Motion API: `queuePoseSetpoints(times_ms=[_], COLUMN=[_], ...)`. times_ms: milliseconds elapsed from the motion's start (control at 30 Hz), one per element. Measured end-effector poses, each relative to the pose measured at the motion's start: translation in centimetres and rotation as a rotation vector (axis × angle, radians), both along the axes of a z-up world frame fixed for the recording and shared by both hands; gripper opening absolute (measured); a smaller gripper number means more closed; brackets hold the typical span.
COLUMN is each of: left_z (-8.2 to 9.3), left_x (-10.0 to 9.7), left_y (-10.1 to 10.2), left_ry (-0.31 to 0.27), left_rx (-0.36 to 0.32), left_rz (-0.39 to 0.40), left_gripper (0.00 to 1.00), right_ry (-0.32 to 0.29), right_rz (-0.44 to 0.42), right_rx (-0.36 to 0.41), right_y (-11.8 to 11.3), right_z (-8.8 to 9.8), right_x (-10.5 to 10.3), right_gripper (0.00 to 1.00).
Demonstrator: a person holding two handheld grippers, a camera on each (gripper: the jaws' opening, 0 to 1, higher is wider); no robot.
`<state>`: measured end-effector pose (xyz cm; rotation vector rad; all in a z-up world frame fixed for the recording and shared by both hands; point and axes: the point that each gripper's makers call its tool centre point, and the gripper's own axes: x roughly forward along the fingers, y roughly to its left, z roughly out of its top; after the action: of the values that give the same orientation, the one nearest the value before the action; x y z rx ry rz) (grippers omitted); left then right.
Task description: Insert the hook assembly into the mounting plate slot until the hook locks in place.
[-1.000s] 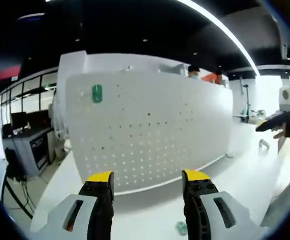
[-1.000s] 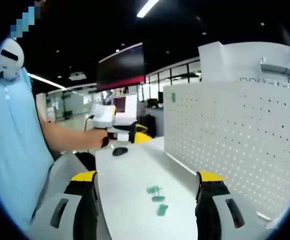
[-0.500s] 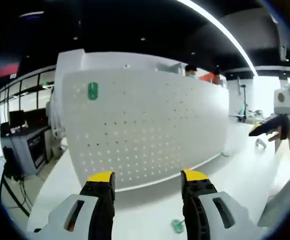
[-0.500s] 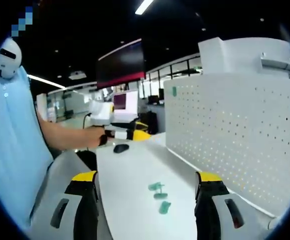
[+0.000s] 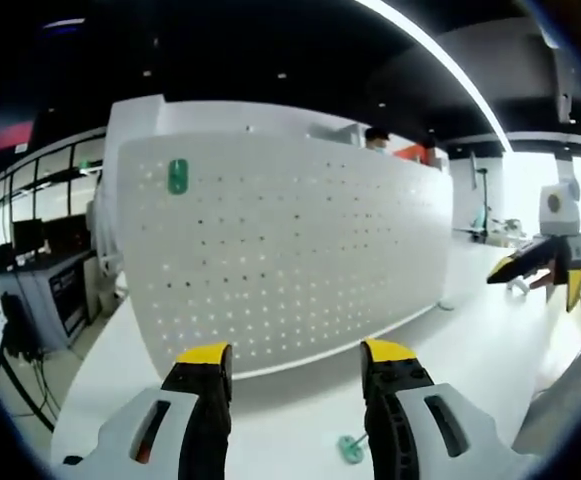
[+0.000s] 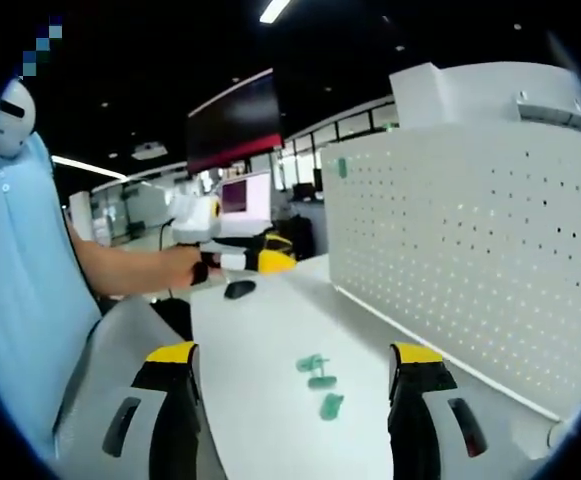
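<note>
- Pegboard (image 5: 290, 250) is the mounting plate: white, perforated, standing upright on the white table (image 6: 260, 400); 1 green hook (image 5: 177, 176) is already seated in its upper corner, also seen in the right gripper view (image 6: 342, 167).
- Table carries the loose parts: 3 small green hooks (image 6: 317, 380) lie in a cluster near the pegboard's foot, between the right gripper's jaws in its view; 1 of them (image 5: 350, 448) lies just beside the left gripper's right jaw in the left gripper view.
- Left gripper (image 5: 295, 355): jaws apart, nothing between them, aimed at the pegboard; also seen in the person's hand across the table (image 6: 260, 262).
- Right gripper (image 6: 295, 355): jaws apart, nothing held, above the table facing the hooks; also seen at the right edge of the left gripper view (image 5: 545, 265), off the table.
- Black mouse (image 6: 238, 289) sits on the table's far end.
- Progress: early for this hook. No loose hook is picked up yet; grasp, carry to a slot, push in until locked are all left.
</note>
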<state>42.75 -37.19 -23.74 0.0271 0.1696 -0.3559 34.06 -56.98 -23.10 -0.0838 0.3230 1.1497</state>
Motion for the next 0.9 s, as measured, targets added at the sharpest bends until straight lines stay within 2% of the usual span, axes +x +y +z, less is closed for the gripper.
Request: queuePoseSetpoints(times_ms=[167, 567, 900], left_z=[-0.3, -2.4, -5.4], left_x=[-0.1, -0.6, -1.0], left_y=[0.0, -1.2, -3.1], left_ry=[0.007, 0.062, 0.156], left_rx=[0.002, 0.026, 0.079], left_rz=[-0.002, -0.032, -0.09], left_gripper=[0.53, 0.52, 0.52], right_ry=[0.011, 0.008, 0.0], right_rz=[0.001, -0.007, -0.022], right_rx=[-0.011, -0.007, -0.001], right_y=[0.2, -0.1, -0.7], right_z=[-0.5, -0.4, -0.2], right_x=[-0.1, 0.0, 0.2], right_gripper=[0.77, 0.77, 0.77])
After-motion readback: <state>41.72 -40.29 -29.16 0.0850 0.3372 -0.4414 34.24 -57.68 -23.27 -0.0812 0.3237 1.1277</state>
